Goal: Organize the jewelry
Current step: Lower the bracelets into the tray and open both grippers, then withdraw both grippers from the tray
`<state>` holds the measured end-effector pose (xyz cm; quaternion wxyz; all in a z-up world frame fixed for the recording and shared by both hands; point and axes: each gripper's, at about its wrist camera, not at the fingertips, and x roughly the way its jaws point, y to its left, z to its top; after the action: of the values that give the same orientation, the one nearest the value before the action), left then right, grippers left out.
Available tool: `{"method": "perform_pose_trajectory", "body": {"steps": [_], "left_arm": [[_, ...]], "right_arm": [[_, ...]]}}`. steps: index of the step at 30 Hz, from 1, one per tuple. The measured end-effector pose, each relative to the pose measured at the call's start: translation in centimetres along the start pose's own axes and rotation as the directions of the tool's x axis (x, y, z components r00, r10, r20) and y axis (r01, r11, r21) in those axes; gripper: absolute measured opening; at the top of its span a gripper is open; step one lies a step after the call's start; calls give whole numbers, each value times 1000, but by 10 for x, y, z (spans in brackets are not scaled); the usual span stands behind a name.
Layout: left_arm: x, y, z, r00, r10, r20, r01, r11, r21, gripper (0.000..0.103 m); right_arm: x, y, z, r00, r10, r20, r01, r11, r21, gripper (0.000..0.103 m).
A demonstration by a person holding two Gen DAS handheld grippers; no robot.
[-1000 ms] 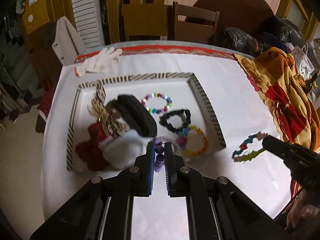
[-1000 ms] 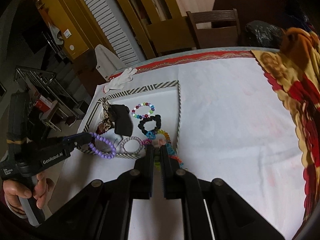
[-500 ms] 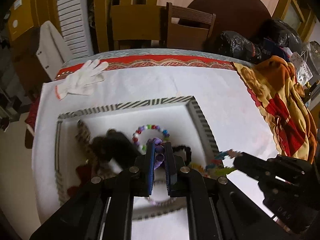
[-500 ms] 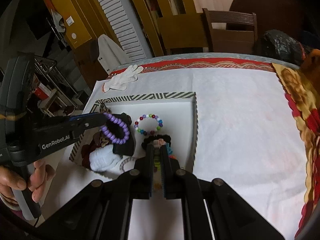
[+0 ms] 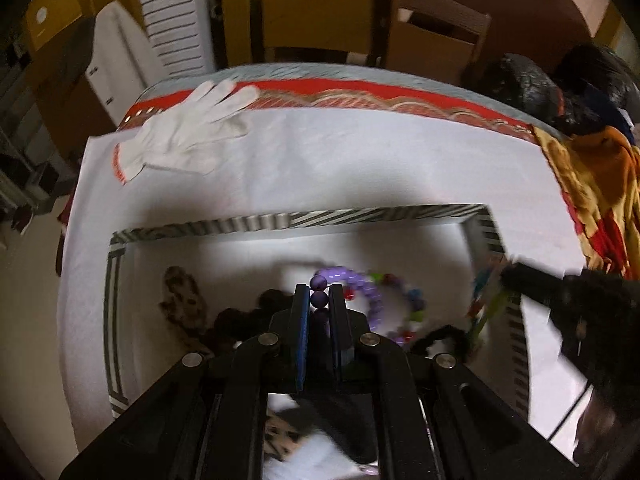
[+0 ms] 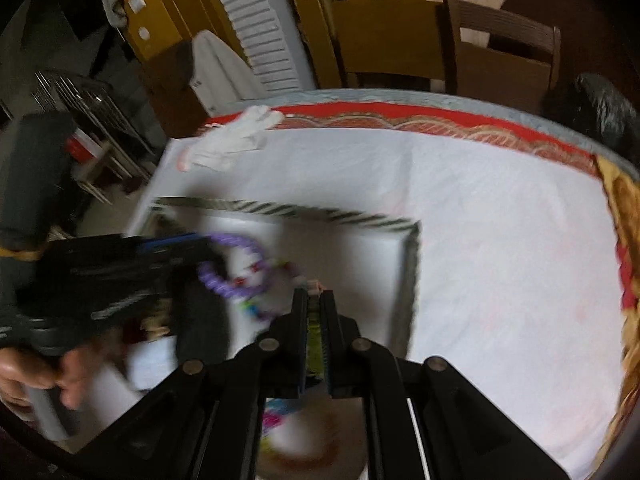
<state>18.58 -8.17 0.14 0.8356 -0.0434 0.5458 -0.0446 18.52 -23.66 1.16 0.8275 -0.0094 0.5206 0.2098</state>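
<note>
Wooden chairs (image 5: 432, 36) and a louvred white panel stand behind the worktop (image 5: 360, 160), which is covered in a white cloth edged with red trim. A white glove (image 5: 184, 136) lies near its far left corner, and an orange-and-red patterned fabric (image 5: 592, 184) is heaped along its right edge.

Near the front sits a shallow tray with a striped rim (image 5: 360, 216), white inside. It already holds a leopard-print hair tie (image 5: 182, 300), dark scrunchies (image 5: 240, 320) and a multicoloured bead bracelet (image 5: 404, 300), all somewhat blurred.

Both tools hang over this tray, so the step in hand looks like dropping pieces into it. The left gripper (image 5: 319, 300) reaches in from the near side, angled down toward the tray's middle, with its fingers closed nearly together on a purple bead bracelet (image 5: 360, 284) that loops out to the right above the tray floor. The right gripper (image 6: 315, 300) comes in over the tray's right rim, its fingers pinched on a colourful strand, yellow-green between the pads (image 6: 315, 332), most likely the multicoloured flower bracelet (image 5: 486, 300) seen dangling at the rim in the left view; blur keeps me from being sure.

By my reckoning, the next move calls for lowering each piece onto a bare white patch clear of the other bracelets, then opening the fingers so the beads settle without snagging.
</note>
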Motion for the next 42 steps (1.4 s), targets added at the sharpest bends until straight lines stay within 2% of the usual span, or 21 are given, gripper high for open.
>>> {"method": "perform_pose_trajectory", "body": {"steps": [4,11,13,14,16,20,23,25,28,32,38,42], "left_arm": [[1,5,-5,1000,27,9,-28,1000,10,6],[1,10,-10,999,36,17,-36,999,3,9],[2,11,-11,999,52,11,-52,999,4,24],[2,12,-12,999,48,7,-48,999,0,28],[1,14,-14,999,45,5,-45,999,-9,30],[-8,15,-21,998,67,17,-67,998,-17,30],[-17,11,-28,996,81,24,-81,997,-21,30],[-25,7,-35,996,87,33,-86,996,-9,30],[-35,3,-47,994,95,54,-95,995,-4,30],[-51,-2,-68,993,92,67,-92,996,-10,30],[-76,-6,-96,992,89,94,-88,996,-23,30],[-87,-7,-112,991,93,93,-90,995,-38,30]], "right_arm": [[18,-15,13,996,-86,15,86,996,-3,6],[43,-24,18,999,-54,9,53,997,47,6],[46,-25,19,999,-44,15,42,997,70,14],[46,-28,18,999,-43,13,42,995,91,17],[43,-31,16,999,-32,13,30,992,122,20],[20,-28,3,999,8,54,-16,990,140,20],[4,-18,-10,997,5,75,-14,992,122,24],[-7,-10,-22,996,-4,94,-8,992,123,34],[-20,0,-41,992,-52,111,37,991,128,43],[-29,11,-64,989,-94,117,77,987,143,45],[-43,24,-92,988,-105,110,85,982,168,46],[-57,36,-107,987,-104,124,80,980,182,53]]}}
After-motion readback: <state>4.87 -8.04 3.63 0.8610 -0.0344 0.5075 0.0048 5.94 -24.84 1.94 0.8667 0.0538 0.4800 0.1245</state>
